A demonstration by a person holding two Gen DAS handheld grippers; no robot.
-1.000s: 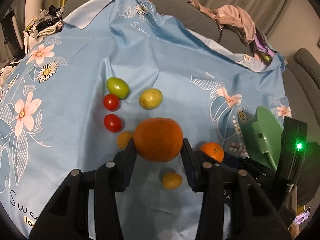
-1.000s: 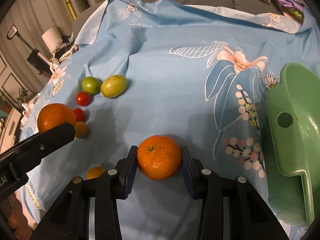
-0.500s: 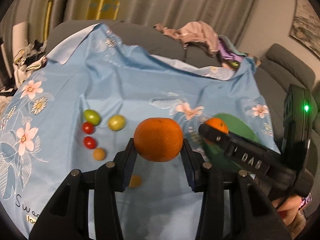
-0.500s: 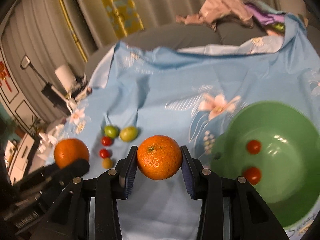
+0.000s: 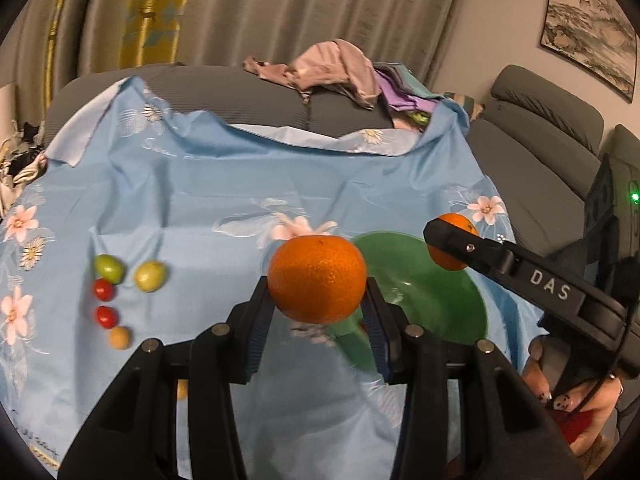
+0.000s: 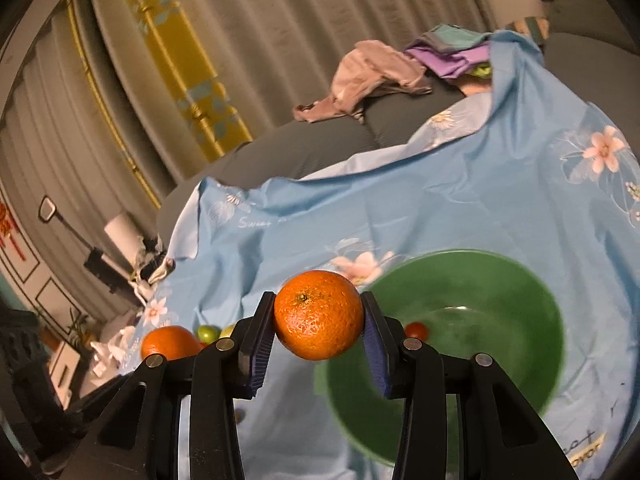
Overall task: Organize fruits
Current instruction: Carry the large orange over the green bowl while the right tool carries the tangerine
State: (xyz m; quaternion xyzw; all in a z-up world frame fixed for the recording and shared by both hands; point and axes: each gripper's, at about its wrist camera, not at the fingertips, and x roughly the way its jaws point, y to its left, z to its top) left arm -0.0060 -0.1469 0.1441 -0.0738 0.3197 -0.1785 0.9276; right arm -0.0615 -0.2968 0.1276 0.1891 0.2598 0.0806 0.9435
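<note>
Two oranges are now riding in the air, one per hand: the left gripper (image 5: 318, 320) is pinching the larger orange (image 5: 317, 279) between its blue pads, and the right gripper (image 6: 318, 346) is pinching the smaller orange (image 6: 319, 314) the same way, neither pair of jaws spreading or tightening. A second ago both fruits were sitting low over the floral blue cloth (image 5: 224, 200) beside the loose fruit; both hands are since rising and swinging toward the green bowl (image 6: 532, 280), which was a sliver at the 3 o'clock edge of the right wrist view and is now filling its lower right, from 3 to 6 o'clock. In the left wrist view the bowl is lying just behind the held orange at about 4 o'clock, with the right gripper and its orange hovering above the bowl's far rim at 3 o'clock. That puts the task, by my reading, at the carry stage with the drop into the bowl still to come. One cherry tomato (image 6: 416, 330) is showing inside the bowl. Left behind at 9 o'clock on the cloth are a green fruit (image 5: 108, 269), a yellow-green fruit (image 5: 150, 276), two red cherry tomatoes (image 5: 103, 289) and a small yellow fruit (image 5: 119, 337), all waiting.
</note>
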